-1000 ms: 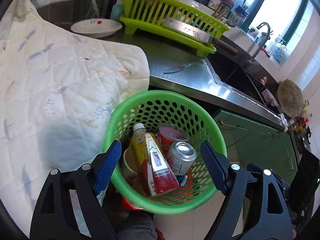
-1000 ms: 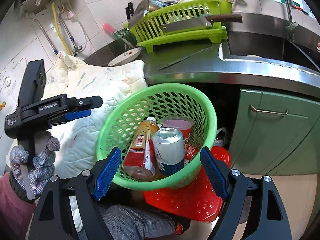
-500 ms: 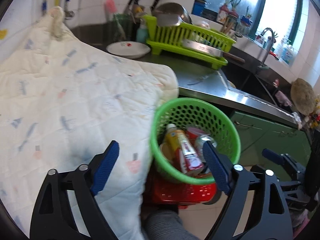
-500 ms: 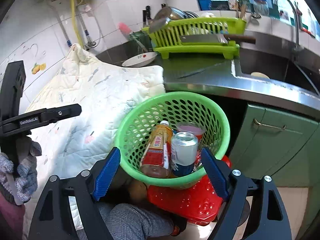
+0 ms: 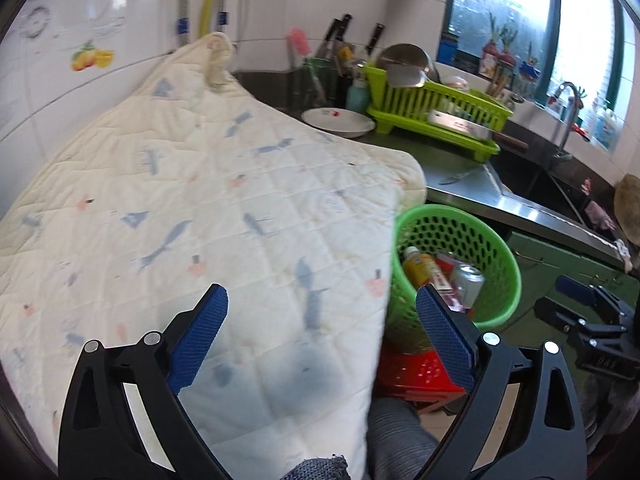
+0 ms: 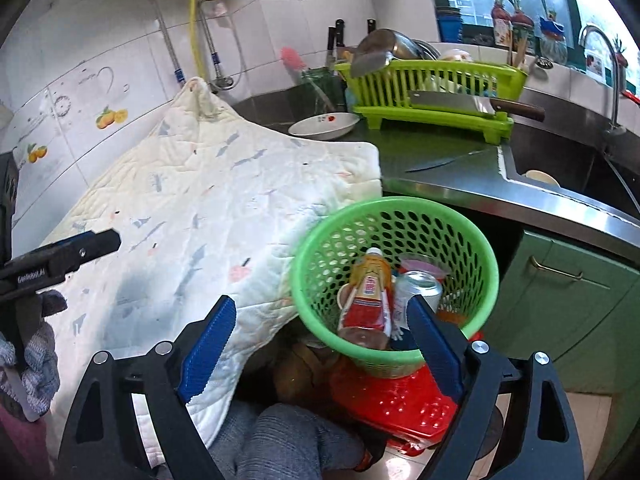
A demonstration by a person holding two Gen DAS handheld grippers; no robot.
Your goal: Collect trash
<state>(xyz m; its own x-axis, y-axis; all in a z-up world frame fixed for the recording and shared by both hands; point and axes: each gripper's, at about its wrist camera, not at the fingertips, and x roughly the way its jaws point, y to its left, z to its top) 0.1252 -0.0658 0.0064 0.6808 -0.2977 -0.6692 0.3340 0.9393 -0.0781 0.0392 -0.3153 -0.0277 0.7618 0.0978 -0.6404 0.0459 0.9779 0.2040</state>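
A green perforated basket (image 6: 316,256) stands on a red plastic stool (image 6: 396,396) beside the quilt-covered surface. It holds a yellow-labelled bottle (image 6: 366,294), a silver drink can (image 6: 420,286), a pink cup (image 6: 420,266) and other trash. The basket also shows in the left wrist view (image 5: 500,248). My left gripper (image 5: 320,336) is open and empty above the white quilt (image 5: 180,220), left of the basket. My right gripper (image 6: 320,340) is open and empty, just in front of the basket's near rim. The right gripper's body shows at the right edge of the left wrist view (image 5: 588,320).
A steel counter (image 6: 440,168) carries a green dish rack (image 6: 432,84) with a cleaver, a white plate (image 6: 324,125) and a knife (image 6: 440,162). A sink (image 6: 560,160) lies to the right. Green cabinet doors (image 6: 560,292) stand below. My knees are at the bottom.
Both grippers have pulled back and up from the basket. The left one has swung left over the quilt. Both stay open and empty. The basket has not moved.
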